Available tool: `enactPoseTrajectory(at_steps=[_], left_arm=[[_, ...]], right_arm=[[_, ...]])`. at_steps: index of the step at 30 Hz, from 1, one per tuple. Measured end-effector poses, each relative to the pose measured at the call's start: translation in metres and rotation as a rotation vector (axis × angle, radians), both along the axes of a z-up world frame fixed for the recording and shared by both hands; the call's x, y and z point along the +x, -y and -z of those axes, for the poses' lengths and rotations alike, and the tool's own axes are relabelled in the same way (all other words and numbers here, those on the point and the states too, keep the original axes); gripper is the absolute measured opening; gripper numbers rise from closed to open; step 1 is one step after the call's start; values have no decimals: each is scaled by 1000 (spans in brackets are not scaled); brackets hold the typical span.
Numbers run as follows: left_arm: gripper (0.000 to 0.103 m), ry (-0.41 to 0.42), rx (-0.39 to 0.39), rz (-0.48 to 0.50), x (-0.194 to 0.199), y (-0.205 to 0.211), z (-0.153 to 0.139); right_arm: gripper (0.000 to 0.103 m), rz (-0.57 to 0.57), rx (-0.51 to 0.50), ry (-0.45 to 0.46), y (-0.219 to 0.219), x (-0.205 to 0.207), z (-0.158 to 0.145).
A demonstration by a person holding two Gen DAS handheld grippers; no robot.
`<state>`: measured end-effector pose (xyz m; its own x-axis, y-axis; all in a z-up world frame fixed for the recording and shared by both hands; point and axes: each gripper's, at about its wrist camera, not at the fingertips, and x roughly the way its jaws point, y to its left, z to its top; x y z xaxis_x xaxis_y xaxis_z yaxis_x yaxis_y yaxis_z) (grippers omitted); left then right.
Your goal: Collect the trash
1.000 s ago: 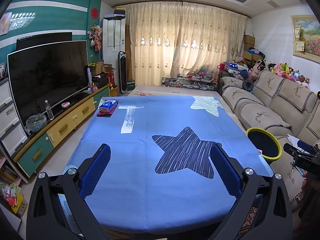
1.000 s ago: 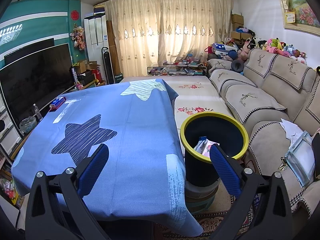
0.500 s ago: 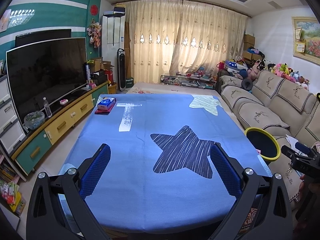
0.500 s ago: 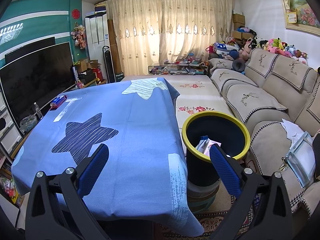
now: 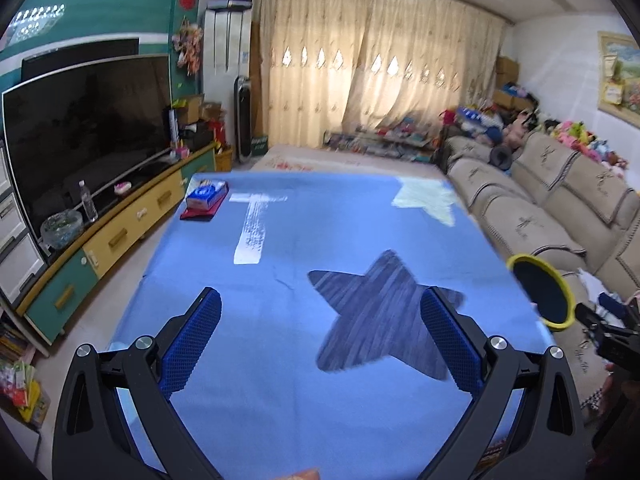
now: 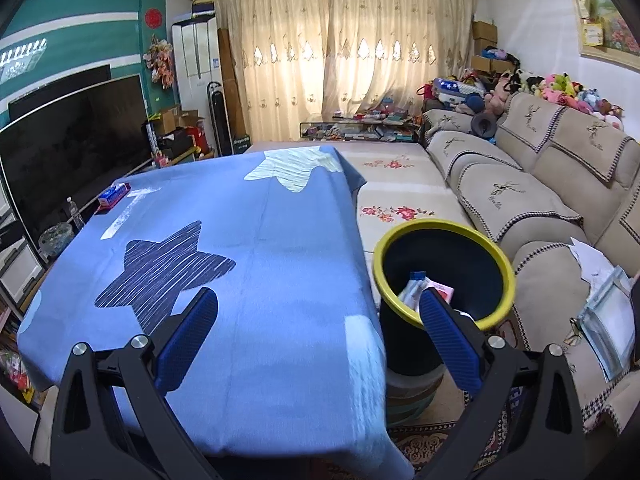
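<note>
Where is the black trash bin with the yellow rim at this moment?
In the right wrist view, the black trash bin with the yellow rim stands on the floor at the right, between the blue star-patterned tablecloth and the beige sofa.

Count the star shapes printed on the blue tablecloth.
2. A dark striped star lies on the near half of the tablecloth; a pale star sits at the far corner, partly draped over the edge. More may be hidden on overhanging cloth.

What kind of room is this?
Most likely a family living room: there's a big TV on a long cabinet, a beige sofa topped with stuffed toys, and curtains across the window.
</note>
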<state>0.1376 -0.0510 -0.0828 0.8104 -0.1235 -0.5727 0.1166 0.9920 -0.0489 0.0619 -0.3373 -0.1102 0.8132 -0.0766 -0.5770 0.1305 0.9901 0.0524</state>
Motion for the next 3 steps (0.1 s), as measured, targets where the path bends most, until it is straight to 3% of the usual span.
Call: enactPoseTrajectory(at_steps=[3], left_arm=[[98, -49, 50, -47, 50, -4, 24]], right_arm=[[96, -30, 1, -36, -8, 42, 7]])
